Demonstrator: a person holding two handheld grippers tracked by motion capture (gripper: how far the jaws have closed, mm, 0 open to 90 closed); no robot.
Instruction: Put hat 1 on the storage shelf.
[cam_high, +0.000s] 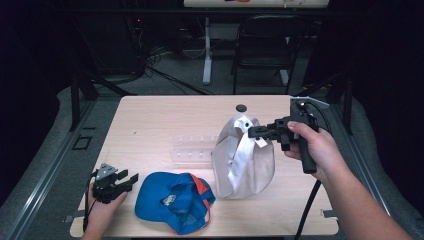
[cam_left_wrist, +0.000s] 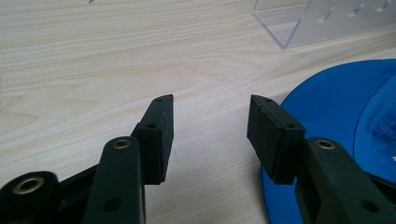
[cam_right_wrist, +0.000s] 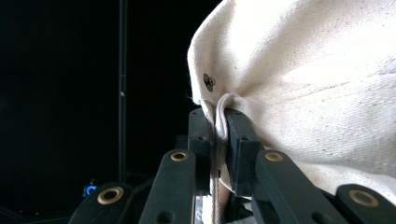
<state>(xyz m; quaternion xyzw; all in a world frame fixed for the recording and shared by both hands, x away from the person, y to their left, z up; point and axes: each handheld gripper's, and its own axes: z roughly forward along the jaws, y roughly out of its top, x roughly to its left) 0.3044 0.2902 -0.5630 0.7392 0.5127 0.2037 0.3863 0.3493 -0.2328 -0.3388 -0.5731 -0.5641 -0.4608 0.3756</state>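
A cream cloth cap (cam_high: 243, 159) is held up by the right hand-held gripper (cam_high: 256, 131), whose jaws are clamped on a fold of fabric at its top; the lower rim of the cap is seen resting on the surface (cam_high: 150, 120) right of the middle. In the right gripper view the pinched fold (cam_right_wrist: 222, 122) is seen between the closed jaws. A blue cap (cam_high: 172, 201) is laid near the front edge. The left hand-held gripper (cam_high: 126, 181) is kept low by the front left corner, just beside the blue cap, its jaws spread apart with nothing between them. A clear plastic stand (cam_high: 192, 150) is placed at the centre.
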